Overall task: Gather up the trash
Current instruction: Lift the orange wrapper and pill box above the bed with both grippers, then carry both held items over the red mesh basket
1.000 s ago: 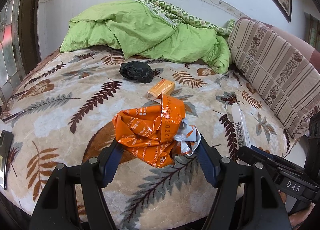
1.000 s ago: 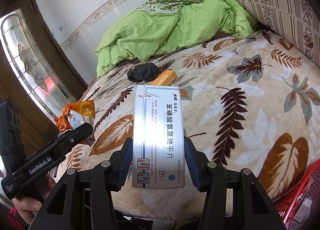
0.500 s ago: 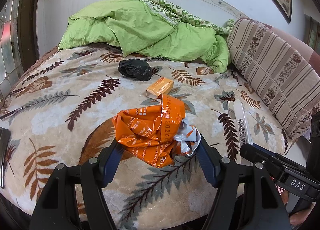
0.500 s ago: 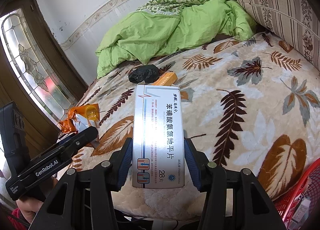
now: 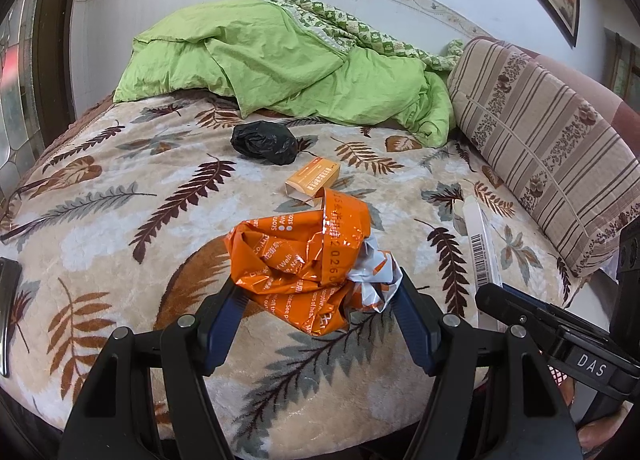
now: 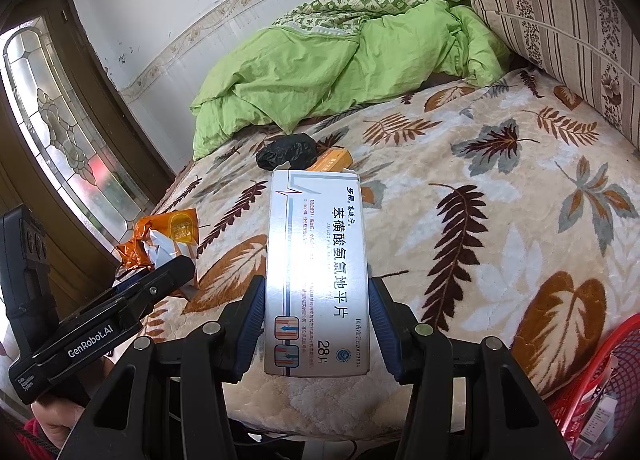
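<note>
Here, above the leaf-print blanket [image 5: 120, 220], left claw [image 5: 316, 296] clamps an orange wrapper [image 5: 304, 260], right claw [image 6: 316, 320] a medicine box [image 6: 316, 260].

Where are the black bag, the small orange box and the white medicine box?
black bag [image 5: 264, 142], left wrist view, centre of the crumpled plastic
small orange box [image 5: 314, 177], left wrist view, top face
white medicine box [image 6: 316, 272], right wrist view, printed front

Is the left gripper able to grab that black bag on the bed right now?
Probably not yet: the left gripper is already shut on the orange wrapper, so it has no free jaws, though the black bag lies uncovered.
</note>
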A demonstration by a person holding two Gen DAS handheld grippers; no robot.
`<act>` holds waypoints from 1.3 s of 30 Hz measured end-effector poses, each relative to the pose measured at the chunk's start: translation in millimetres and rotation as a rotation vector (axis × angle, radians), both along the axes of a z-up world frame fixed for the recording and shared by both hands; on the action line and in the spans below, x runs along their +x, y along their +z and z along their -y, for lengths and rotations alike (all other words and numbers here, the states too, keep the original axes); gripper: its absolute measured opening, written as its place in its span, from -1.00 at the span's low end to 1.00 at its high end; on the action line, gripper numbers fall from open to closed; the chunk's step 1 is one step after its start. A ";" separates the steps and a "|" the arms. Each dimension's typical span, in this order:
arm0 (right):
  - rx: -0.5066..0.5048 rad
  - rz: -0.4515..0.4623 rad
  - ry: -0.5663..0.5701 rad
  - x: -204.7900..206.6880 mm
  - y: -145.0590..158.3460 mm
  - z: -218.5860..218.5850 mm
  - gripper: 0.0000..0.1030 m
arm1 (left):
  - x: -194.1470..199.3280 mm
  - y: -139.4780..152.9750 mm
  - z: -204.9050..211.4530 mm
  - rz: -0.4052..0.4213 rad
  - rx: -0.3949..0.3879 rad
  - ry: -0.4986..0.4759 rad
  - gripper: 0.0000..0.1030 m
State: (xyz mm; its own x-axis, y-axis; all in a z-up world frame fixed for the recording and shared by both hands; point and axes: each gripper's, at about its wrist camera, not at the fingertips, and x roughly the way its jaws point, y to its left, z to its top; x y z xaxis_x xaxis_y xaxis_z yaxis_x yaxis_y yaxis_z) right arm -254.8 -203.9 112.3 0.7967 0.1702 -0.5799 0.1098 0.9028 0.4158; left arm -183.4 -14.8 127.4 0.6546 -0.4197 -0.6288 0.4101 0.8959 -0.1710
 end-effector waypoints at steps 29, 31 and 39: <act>0.112 0.019 -0.397 -181.2 37.4 129.8 0.06 | -101.1 44.9 154.5 -0.079 -0.047 -0.529 0.35; 0.128 0.007 -0.450 -204.1 33.9 144.9 0.06 | -109.3 43.0 173.7 -0.100 -0.046 -0.578 0.35; 0.208 -0.062 -0.572 -252.2 2.0 180.6 0.06 | -143.5 18.3 238.2 -0.169 0.013 -0.739 0.36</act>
State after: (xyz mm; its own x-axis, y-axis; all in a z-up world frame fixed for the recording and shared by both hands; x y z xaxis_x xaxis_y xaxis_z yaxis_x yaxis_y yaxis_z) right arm -507.1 -384.5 114.3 0.7612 -0.1599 -0.6285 0.5825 0.5945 0.5543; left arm -326.8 -253.0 145.7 0.1001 -0.7038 -0.7033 0.8736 0.4005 -0.2764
